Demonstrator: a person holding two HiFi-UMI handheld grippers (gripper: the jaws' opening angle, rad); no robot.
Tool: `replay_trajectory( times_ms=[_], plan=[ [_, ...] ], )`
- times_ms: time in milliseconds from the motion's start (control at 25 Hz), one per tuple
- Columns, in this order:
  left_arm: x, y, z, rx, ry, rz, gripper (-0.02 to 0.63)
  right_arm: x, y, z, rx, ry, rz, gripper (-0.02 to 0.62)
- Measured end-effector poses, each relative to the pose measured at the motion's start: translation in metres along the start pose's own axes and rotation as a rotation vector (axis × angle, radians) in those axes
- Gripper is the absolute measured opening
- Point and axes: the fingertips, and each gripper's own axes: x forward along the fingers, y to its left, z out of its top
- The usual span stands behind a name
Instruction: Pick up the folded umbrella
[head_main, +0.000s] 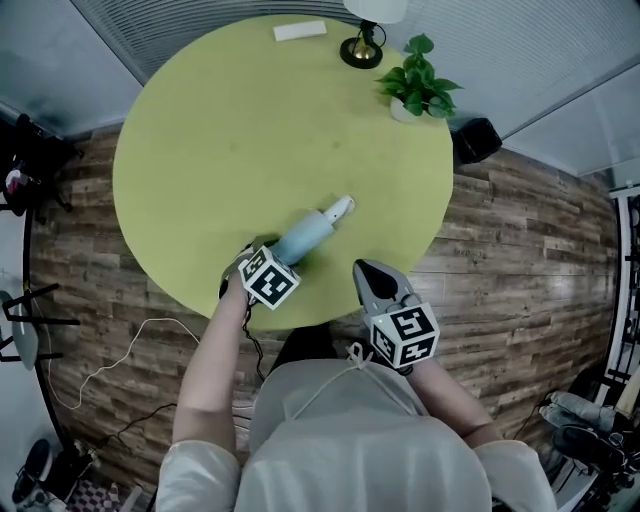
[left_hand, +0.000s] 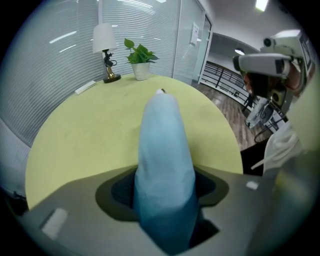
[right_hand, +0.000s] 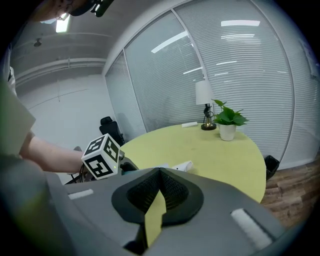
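The left tongs (head_main: 272, 262) clamp the near end of the pale blue folded umbrella (head_main: 310, 232), which extends over the near part of the round yellow-green surface (head_main: 220, 130), white tip pointing up-right, while the right tongs (head_main: 368, 272), closed and empty, hover at its near edge.

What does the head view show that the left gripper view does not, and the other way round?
Only the head view: the right hand-held gripper and the black bin on the floor. Only the left gripper view: the left hand-held gripper with its dark pads pressing both sides of the light blue folded umbrella. Both: the round yellow-green table, the umbrella, the white-shaded lamp and the green potted plant.
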Motion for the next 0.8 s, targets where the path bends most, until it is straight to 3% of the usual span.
replay_trajectory(
  times_ms=[440, 640, 800],
  plan=[
    [-0.096, 0.002, 0.005, -0.227, -0.258, 0.083, 0.290, -0.016, 0.036, 0.034, -0.072, -0.086, 0.055, -0.002],
    [-0.158, 0.005, 0.022, -0.346, -0.485, 0.175, 0.290, -0.019, 0.053, 0.055, -0.109, -0.127, 0.088, -0.002],
    [-0.203, -0.003, 0.031, -0.420, -0.651, 0.203, 0.291, -0.022, 0.067, 0.063, -0.147, -0.149, 0.104, -0.002]
  ],
)
